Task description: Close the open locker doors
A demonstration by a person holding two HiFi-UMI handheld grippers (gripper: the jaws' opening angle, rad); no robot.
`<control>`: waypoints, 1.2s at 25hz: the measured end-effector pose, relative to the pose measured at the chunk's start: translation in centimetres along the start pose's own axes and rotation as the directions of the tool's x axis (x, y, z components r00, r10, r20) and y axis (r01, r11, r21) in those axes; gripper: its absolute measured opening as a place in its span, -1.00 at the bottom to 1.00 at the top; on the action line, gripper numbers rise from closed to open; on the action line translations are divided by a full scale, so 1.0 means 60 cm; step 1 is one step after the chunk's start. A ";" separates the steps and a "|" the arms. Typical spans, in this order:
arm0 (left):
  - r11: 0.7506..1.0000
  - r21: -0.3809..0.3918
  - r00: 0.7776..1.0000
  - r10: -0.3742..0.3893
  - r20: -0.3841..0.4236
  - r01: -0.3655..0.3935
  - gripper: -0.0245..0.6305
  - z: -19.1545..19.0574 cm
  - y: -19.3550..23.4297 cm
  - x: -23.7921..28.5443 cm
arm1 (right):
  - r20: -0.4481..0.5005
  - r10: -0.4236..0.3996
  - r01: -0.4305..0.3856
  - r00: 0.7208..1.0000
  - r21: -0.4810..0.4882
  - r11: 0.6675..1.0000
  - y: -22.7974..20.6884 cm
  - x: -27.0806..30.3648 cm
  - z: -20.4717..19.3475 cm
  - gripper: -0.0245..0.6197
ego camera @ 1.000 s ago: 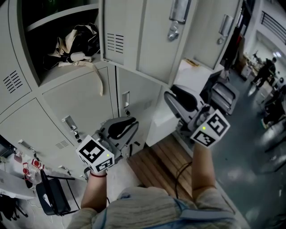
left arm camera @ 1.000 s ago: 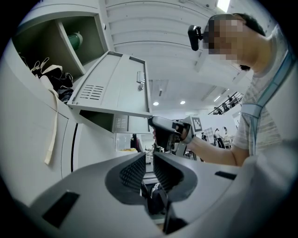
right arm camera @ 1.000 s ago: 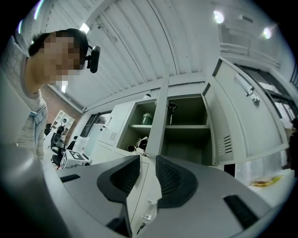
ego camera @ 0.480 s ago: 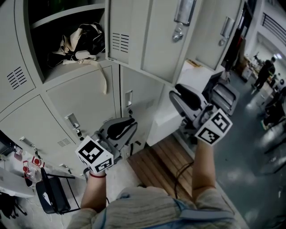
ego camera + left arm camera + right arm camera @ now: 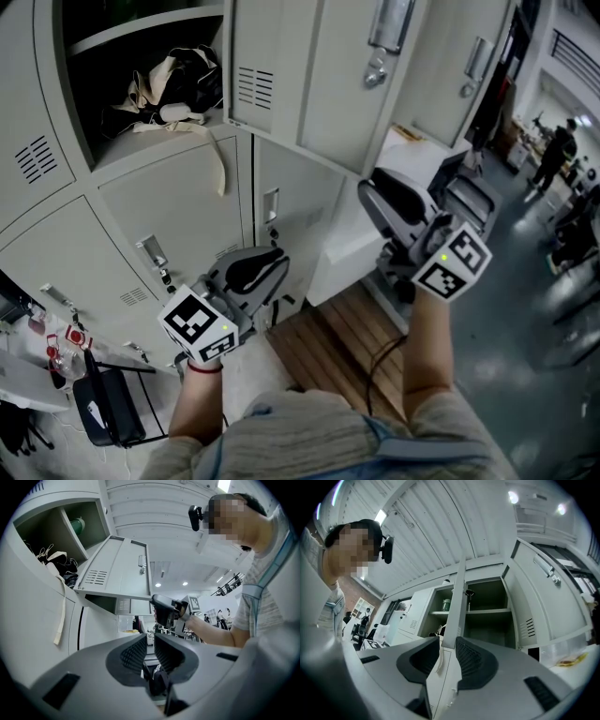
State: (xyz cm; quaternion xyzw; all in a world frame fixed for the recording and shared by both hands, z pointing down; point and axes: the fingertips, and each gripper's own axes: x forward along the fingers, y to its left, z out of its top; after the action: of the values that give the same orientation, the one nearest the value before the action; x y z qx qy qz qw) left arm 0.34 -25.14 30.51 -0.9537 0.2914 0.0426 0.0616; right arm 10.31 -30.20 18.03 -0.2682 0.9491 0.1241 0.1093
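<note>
Both slightly open, left gripper empty, right gripper just opened astride locker door edge, top cropped.

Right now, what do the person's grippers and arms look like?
The grey plastic left gripper and right gripper match: moulded shells with black ribbed pads. Each carries a white cube with black square markers. Forearms are bare below short, light striped sleeves, with a red band on the left wrist.
</note>
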 end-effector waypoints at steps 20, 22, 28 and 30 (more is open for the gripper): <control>0.995 0.037 0.996 0.089 0.004 -0.089 -0.83 0.023 0.009 -0.078 | 0.062 0.206 -0.205 0.977 -0.025 0.979 0.145 0.038 0.024 -0.60; 0.994 0.042 0.995 0.101 0.001 -0.101 -0.83 0.025 0.010 -0.091 | 0.070 0.225 -0.224 0.972 -0.026 0.974 0.162 0.047 0.026 -0.60; 0.988 0.050 0.989 0.146 -0.013 -0.145 -0.83 0.027 0.015 -0.136 | 0.084 0.254 -0.253 0.963 -0.029 0.967 0.209 0.075 0.027 -0.60; 0.986 0.051 0.987 0.162 -0.018 -0.160 -0.83 0.028 0.017 -0.152 | 0.087 0.261 -0.259 0.961 -0.027 0.965 0.223 0.087 0.028 -0.60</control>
State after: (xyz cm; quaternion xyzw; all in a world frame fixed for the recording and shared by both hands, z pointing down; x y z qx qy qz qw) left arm -7.86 -20.74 29.84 -0.9256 0.3691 0.0294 0.0783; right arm -0.95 -21.18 17.40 -0.1361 0.9692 0.1565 0.1327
